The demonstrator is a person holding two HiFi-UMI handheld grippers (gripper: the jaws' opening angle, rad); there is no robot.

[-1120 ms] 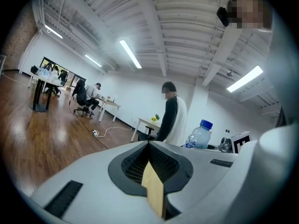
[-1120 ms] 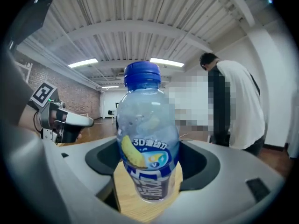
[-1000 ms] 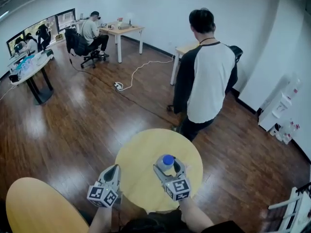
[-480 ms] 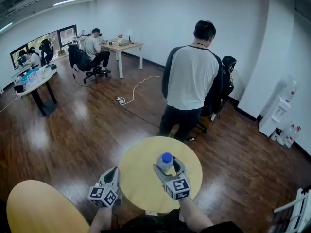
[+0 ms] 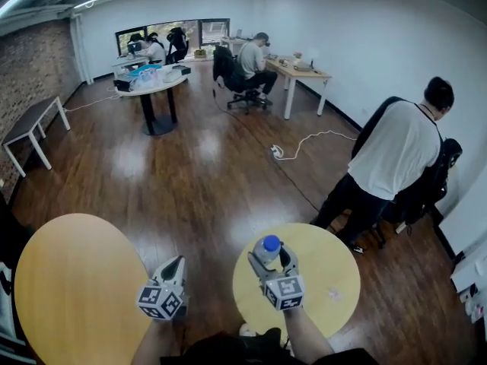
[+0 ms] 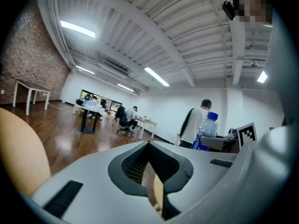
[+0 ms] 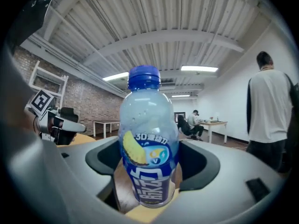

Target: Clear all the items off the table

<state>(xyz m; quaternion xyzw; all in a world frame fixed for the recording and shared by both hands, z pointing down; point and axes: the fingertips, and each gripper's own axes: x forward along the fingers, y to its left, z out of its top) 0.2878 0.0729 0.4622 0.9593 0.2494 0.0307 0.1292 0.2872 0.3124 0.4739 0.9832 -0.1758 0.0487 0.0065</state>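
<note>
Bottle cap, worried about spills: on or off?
On. The blue cap sits on the bottle, held upright in the right gripper.

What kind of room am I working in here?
Likely an open-plan office or lab: a person seated in a black swivel chair at a light wooden desk, dark wood-plank floor, red brick wall.

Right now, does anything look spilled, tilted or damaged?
Nothing stands out. The capped bottle looks upright and intact in the right hand-held gripper. The left hand-held gripper is shut and empty.
</note>
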